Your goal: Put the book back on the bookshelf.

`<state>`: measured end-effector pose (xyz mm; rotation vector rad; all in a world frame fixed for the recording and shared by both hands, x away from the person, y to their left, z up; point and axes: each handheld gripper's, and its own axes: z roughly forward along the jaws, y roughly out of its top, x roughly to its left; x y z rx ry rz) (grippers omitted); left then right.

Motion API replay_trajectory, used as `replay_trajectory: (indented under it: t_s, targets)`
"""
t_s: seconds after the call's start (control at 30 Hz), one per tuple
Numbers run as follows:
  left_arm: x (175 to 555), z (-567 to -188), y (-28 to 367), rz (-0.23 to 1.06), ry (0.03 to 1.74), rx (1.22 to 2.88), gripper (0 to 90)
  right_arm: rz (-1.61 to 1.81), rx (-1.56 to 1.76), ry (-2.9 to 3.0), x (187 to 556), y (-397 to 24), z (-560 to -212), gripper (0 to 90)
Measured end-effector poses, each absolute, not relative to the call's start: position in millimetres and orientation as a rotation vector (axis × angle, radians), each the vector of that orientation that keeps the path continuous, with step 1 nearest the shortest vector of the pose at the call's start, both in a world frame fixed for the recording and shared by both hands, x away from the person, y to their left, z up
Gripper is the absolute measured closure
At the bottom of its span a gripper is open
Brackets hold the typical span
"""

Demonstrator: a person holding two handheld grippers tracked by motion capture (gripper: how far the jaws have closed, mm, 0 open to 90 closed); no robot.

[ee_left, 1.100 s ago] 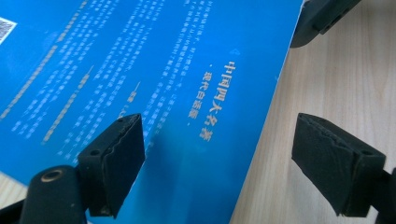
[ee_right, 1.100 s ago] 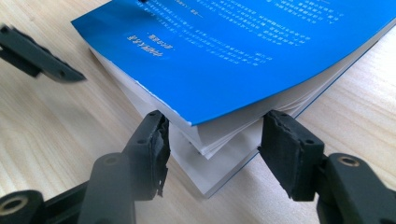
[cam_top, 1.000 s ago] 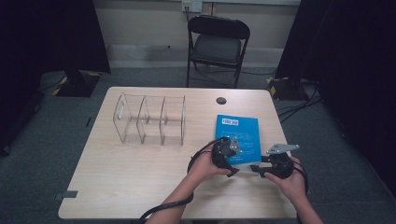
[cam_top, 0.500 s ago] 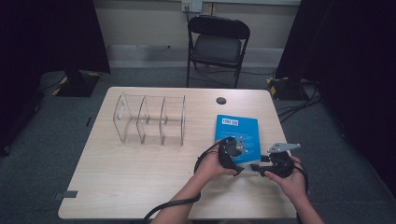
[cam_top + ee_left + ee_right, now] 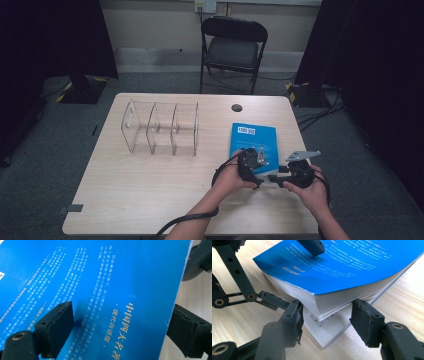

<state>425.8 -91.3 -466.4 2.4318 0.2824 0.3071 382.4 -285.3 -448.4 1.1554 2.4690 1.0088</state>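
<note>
The pale wooden worktop (image 5: 150, 195) is carrying everything, with a black folding chair (image 5: 234, 47) standing on the grey floor beyond its far edge. On the worktop's left half a clear three-bay organiser (image 5: 160, 128) is standing upright, well apart from the work. Toward the right near part, a blue book (image 5: 252, 140) is lying with its back cover up, white and yellow print running across it and a barcode label at its far end; a small dark round hole (image 5: 237, 108) is sitting in the worktop beyond it. The book's near corner is lifting: in the right gripper view the cover and most of the page block are arching up off the lowest pages, which are lying flat on the wood. The left gripper (image 5: 251, 166) is hovering over the book's near part, its jaws having just been opening and now standing spread wide, one pad (image 5: 58, 325) over the blue cover and the other (image 5: 190, 333) past the book's edge over bare wood, clamping nothing. The right gripper (image 5: 325, 326) is sitting just beside the near corner, jaws partly apart, one to each side of that raised corner; whether its pads are pressing on the pages I cannot tell.
</note>
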Motion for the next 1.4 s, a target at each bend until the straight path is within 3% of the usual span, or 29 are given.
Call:
replay_trajectory:
  t_s: [0.43,0.67,1.4]
  targets:
    - [428.0,-468.7,-96.2,0.345,0.295,2.403,12.5,0.996,1.169,2.484,385.1,-283.1,-441.9,43.8]
    - [429.4,-468.4,-97.0,0.377,0.293,2.406,17.2,1.007,1.16,2.486,385.7,-284.1,-442.2,44.0]
    - [434.2,-464.8,-93.4,0.325,0.286,2.411,25.8,1.084,1.173,2.469,386.5,-293.0,-449.1,46.0]
